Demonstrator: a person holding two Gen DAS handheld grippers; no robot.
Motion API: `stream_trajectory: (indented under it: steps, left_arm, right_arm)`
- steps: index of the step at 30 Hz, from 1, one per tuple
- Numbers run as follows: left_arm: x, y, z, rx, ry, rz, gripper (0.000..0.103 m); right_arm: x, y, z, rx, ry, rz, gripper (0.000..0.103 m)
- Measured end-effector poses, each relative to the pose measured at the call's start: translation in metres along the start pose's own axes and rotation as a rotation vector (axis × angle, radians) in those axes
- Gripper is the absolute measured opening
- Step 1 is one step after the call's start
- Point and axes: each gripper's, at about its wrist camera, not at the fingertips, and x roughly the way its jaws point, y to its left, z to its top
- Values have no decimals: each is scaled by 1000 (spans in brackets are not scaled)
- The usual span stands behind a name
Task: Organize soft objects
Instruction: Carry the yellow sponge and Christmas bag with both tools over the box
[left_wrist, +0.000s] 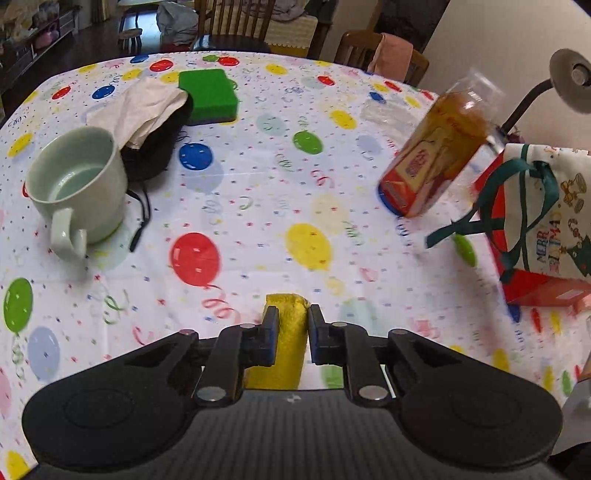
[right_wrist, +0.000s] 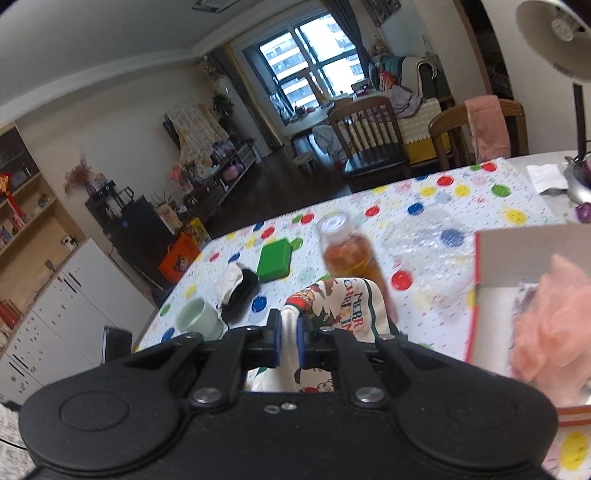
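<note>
Now, with left gripper fingers clamped on the yellow cloth and right gripper fingers pinching the Christmas bag, carry both over the red box, keeping clear of the bottle.

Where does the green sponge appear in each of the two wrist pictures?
Left wrist: green sponge lies upper left of centre, at the table's far side, beside the black and white cloth.
Right wrist: green sponge lies left of centre, just behind that cloth.
Shared landmark: the pale green mug.
</note>
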Motion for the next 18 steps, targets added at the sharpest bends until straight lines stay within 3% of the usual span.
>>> stream_trajectory:
  steps: [10, 18]
  left_arm:
    - [-29, -64, 4, -27, -73, -86, 13]
    - [-62, -161, 36, 78, -172, -222, 13]
  right_arm:
    - [-80, -43, 45, -27, -153, -10, 7]
    - [-123, -88, 59, -77, -216, -115, 7]
